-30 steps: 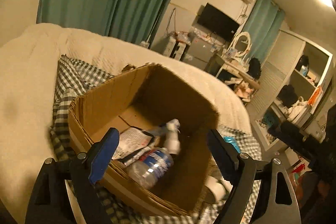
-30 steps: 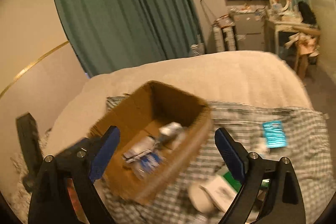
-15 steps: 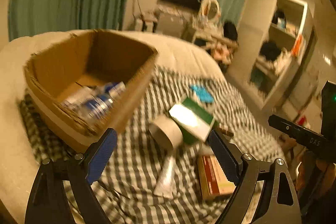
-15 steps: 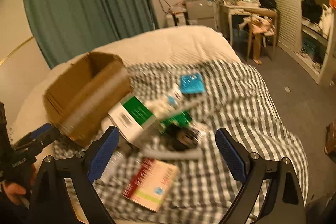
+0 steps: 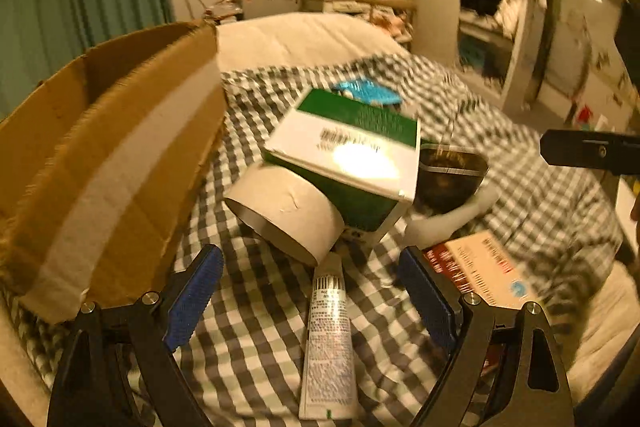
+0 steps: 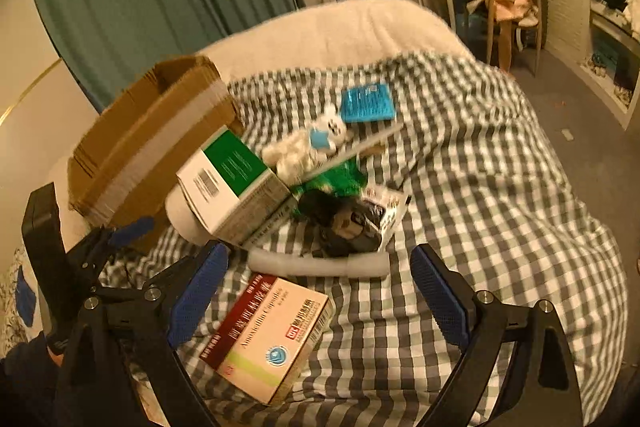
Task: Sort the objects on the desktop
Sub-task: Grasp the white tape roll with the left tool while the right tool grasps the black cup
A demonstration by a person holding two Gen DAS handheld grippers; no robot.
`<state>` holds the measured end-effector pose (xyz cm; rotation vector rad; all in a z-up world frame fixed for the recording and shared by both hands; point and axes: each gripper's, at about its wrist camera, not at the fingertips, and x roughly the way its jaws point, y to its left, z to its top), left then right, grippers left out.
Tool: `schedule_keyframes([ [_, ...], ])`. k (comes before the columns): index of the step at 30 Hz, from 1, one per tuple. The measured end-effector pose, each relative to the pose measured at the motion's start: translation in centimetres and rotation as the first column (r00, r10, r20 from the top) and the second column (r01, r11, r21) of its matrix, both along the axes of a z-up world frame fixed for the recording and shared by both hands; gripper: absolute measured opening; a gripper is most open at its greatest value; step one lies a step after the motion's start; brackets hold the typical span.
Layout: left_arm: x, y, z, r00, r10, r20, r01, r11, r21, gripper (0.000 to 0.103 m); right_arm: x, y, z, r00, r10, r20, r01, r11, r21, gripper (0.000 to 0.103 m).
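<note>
Both grippers empty, jaws spread wide. Left gripper point(image 5: 308, 291) hovers low over the tube point(image 5: 329, 343) on the checked cloth point(image 5: 532, 187), lined up along it, likely the next pick. Right gripper point(image 6: 320, 291) sits above the red-and-cream medicine box point(image 6: 268, 339). Unsorted pile sits just beside the cardboard box point(image 6: 148, 143): green-white carton point(image 6: 228, 183) leaning on the tape roll point(image 5: 284, 211), blue packet point(image 6: 367, 103) farther back.
</note>
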<state>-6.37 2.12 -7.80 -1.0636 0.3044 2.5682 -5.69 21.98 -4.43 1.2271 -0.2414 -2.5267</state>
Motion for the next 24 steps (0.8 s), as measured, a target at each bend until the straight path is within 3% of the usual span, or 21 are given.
schedule_keyframes([
  [5, -1.5, -0.3, -0.8, 1.0, -0.014, -0.012, 0.014, 1.0, 0.006, 0.092, -1.6, -1.5, -2.2, 0.997, 0.052, 0.056, -0.054, 0.998, 0.022, 0.093],
  [10, -3.5, -1.7, -1.9, 0.999, -0.033, 0.006, 0.032, 0.995, 0.094, 0.099, -2.1, -2.7, -4.3, 0.99, 0.079, 0.116, -0.083, 0.996, 0.031, 0.093],
  [13, -4.3, -1.4, -2.7, 0.997, -0.082, 0.011, 0.081, 0.99, 0.115, 0.099, -1.8, -3.7, -4.0, 0.99, 0.115, 0.076, -0.119, 0.992, 0.041, 0.096],
  [18, -5.2, -0.6, -3.4, 0.992, -0.127, 0.013, 0.124, 0.986, 0.114, 0.097, -2.5, -3.6, -4.5, 0.996, 0.083, 0.036, -0.087, 0.99, 0.115, 0.097],
  [19, -5.3, -0.7, -3.3, 0.993, -0.121, 0.012, 0.119, 0.986, 0.118, 0.088, -3.0, -3.4, -4.7, 0.996, 0.074, 0.04, -0.078, 0.99, 0.12, 0.097],
  [20, -5.4, -0.9, -3.3, 0.993, -0.114, 0.015, 0.111, 0.987, 0.116, 0.068, -3.5, -3.1, -4.9, 0.997, 0.071, 0.042, -0.076, 0.989, 0.13, 0.097],
  [22, -5.7, -0.7, -3.4, 0.994, -0.099, 0.045, 0.095, 0.991, 0.094, 0.043, -4.5, -3.0, -5.0, 0.998, 0.062, 0.028, -0.066, 0.985, 0.157, 0.096],
  [23, -5.8, -0.5, -3.5, 0.993, -0.098, 0.059, 0.092, 0.992, 0.089, 0.036, -5.0, -3.0, -5.1, 0.997, 0.07, 0.019, -0.072, 0.985, 0.154, 0.096],
  [24, -5.6, -0.5, -3.5, 0.994, -0.094, 0.064, 0.089, 0.993, 0.08, 0.035, -5.3, -3.0, -5.3, 0.997, 0.07, 0.018, -0.072, 0.985, 0.156, 0.096],
])
